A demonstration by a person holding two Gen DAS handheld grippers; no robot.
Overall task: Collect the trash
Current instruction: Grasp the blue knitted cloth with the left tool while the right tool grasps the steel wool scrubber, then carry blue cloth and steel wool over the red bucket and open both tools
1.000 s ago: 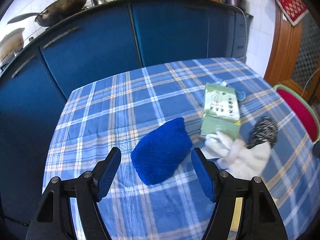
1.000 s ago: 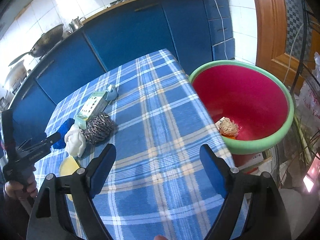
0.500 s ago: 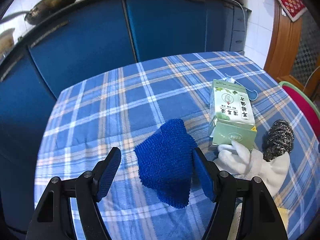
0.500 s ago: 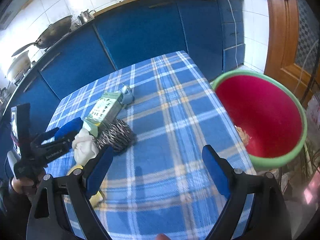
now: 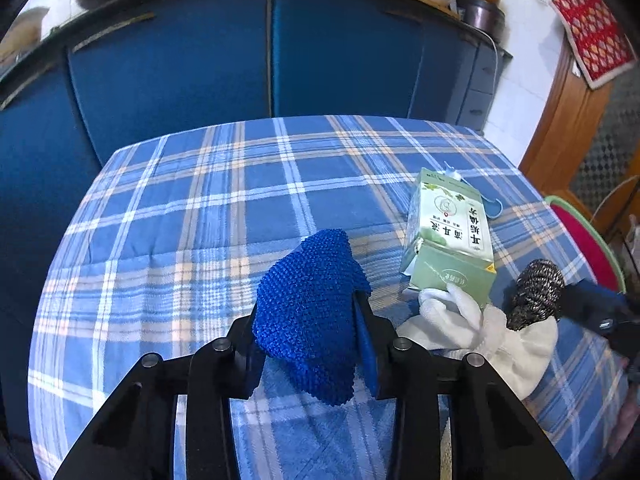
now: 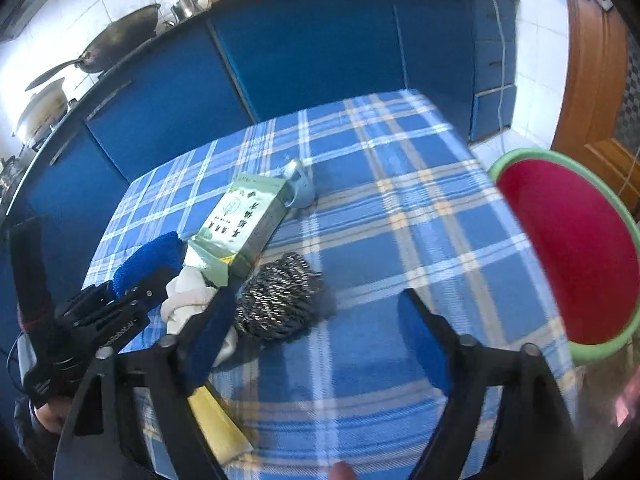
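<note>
A blue knitted cloth (image 5: pixel 312 272) bulges up between the pads of my left gripper (image 5: pixel 307 320), whose jaws are closing and pinch it from both sides. Right of it lie a crumpled white tissue (image 5: pixel 480 328), a green carton (image 5: pixel 448 232) and a steel wool ball (image 5: pixel 536 292). My right gripper (image 6: pixel 318 296) hangs over the plaid table with its jaws wide and closing. Nothing sits between its pads; the steel wool ball (image 6: pixel 276 300) lies just ahead of its left finger. A red basin with a green rim (image 6: pixel 568 248) stands off the table's right edge.
A light blue face mask (image 6: pixel 298 184) lies behind the green carton (image 6: pixel 240 224). A yellow flat piece (image 6: pixel 216 420) shows under my right gripper's left finger. Blue cabinets with a wok (image 6: pixel 116 48) back the table, and a wooden door (image 6: pixel 592 80) stands at the right.
The left jaws have come together on the blue cloth, which now bunches up between them. The right gripper has moved left across the table toward the steel wool, its jaws slightly narrower.
</note>
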